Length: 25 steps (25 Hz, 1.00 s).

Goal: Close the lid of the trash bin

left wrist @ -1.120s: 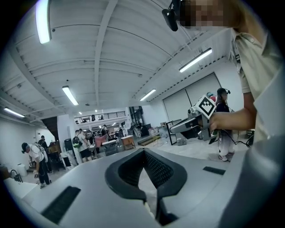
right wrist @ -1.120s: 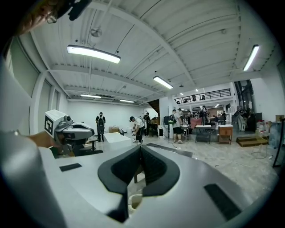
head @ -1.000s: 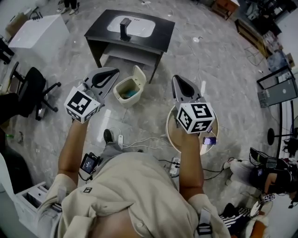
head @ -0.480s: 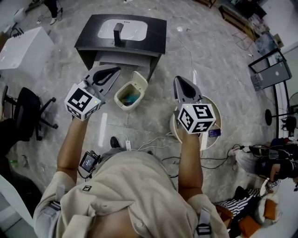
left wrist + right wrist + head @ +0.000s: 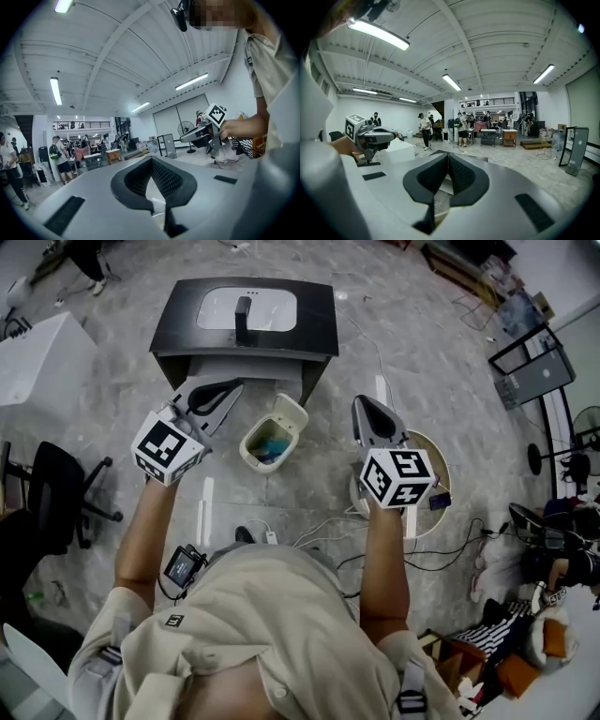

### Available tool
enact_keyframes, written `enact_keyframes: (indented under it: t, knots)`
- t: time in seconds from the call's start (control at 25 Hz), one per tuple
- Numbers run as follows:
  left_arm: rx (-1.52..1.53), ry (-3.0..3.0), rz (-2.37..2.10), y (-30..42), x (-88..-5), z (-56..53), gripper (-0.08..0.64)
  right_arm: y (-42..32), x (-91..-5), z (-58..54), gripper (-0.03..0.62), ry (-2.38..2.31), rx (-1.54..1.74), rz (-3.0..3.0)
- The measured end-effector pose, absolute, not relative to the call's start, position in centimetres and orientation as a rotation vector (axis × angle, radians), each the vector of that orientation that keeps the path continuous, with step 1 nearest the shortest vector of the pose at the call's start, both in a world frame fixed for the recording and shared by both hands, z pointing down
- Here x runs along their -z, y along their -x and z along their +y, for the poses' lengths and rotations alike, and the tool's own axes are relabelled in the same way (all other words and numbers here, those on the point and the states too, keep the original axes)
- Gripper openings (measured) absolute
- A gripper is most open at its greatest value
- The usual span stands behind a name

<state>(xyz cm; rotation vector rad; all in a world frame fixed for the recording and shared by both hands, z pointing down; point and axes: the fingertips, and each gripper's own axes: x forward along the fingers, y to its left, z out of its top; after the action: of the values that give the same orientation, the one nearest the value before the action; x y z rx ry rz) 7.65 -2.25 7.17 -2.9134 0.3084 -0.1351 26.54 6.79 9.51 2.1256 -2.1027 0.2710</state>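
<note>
The cream trash bin stands on the floor below the black table, its lid tipped up and back, with something blue-green inside. My left gripper hovers high up, left of the bin, shut with nothing in it. My right gripper hangs to the bin's right, also shut and empty. The left gripper view shows its jaws meeting at the tip and the right gripper across the room. The right gripper view shows its closed tip and the left gripper. Neither gripper view shows the bin.
A black table with a white basin stands behind the bin. A round white table lies under my right gripper. Cables and a power strip trail on the floor, with a black chair left and monitors right.
The floor scene has slid across the head view as the person shifts. Both grippers keep their pose and stay shut. The bin's lid stays up.
</note>
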Motion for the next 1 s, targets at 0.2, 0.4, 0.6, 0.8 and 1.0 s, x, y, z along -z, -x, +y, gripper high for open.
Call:
enact_keyframes:
  t: [0.2,0.4,0.6,0.8,1.0]
  knots:
    - [0.098,2.929,0.336,-4.2,-7.5,-5.2,0.014,-23.9,-9.6,4.4,0.025,-2.117,-0.270,-2.080]
    - [0.088,2.950,0.374,-1.9,-8.1,-5.8,0.014,-22.2,-9.6,3.1,0.025,-2.084,-0.263,-2.084]
    - [0.112,2.951,0.429,-0.3,-9.2,-6.9,0.014,-22.1,-10.8,0.9,0.025,-2.057,-0.282,-2.096]
    - [0.147,2.933,0.546,1.1,-9.7,-8.5,0.014,-22.1,-11.4,-2.1,0.025,-2.007,-0.289,-2.165]
    - [0.178,2.898,0.664,1.0,-9.4,-10.2,0.014,-22.8,-12.2,-6.0,0.025,-1.918,-0.297,-2.252]
